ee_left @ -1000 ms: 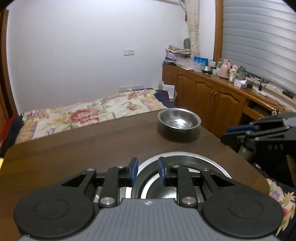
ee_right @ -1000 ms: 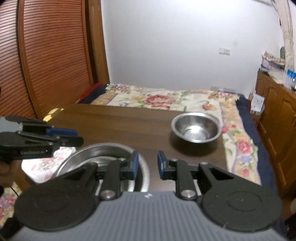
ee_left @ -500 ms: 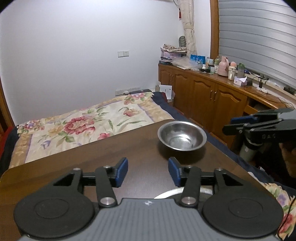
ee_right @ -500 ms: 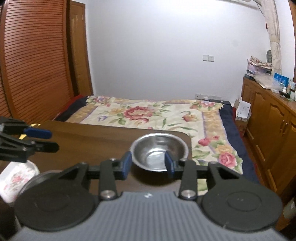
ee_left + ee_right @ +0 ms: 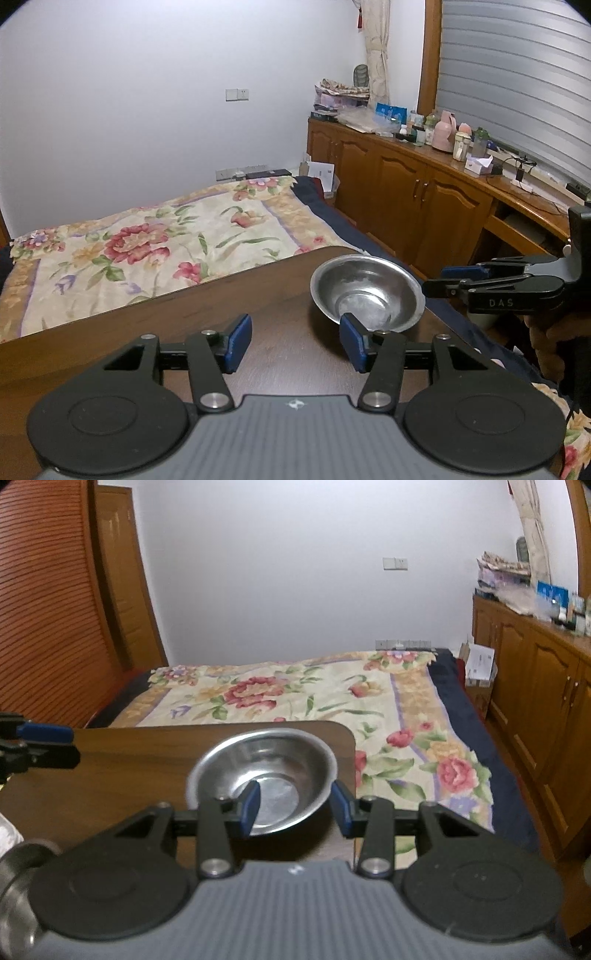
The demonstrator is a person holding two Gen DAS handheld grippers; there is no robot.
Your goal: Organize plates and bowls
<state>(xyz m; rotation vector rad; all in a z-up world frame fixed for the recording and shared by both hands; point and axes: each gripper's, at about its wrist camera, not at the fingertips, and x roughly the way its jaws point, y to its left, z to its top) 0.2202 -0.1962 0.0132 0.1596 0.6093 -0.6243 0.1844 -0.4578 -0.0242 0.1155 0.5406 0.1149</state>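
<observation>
Both grippers have moved forward since the earlier frames, past the wide metal plate that lay under them, and their fingers have spread. Only a blurred metal edge (image 5: pixel 14 878), possibly that plate, shows at the lower left of the right wrist view.

The steel bowl (image 5: pixel 365 291) sits upright on the dark wooden table (image 5: pixel 147 332), at the table's far right corner, close to the rounded edge. The right gripper (image 5: pixel 294 805) is at the bowl with its fingers apart: its left pad (image 5: pixel 252 806) lies over the bowl's inside and its right pad (image 5: pixel 341 806) just outside the rim, so the near right wall stands between them; whether either pad touches the metal cannot be told. The left gripper (image 5: pixel 295 343) hangs over bare table just left of the bowl, fingers wide apart and holding nothing.

Beyond the bowl's corner of the table lies a bed with a floral cover (image 5: pixel 147 236). To the bowl's right runs a wooden cabinet (image 5: pixel 424 195) with bottles and clutter on top.
</observation>
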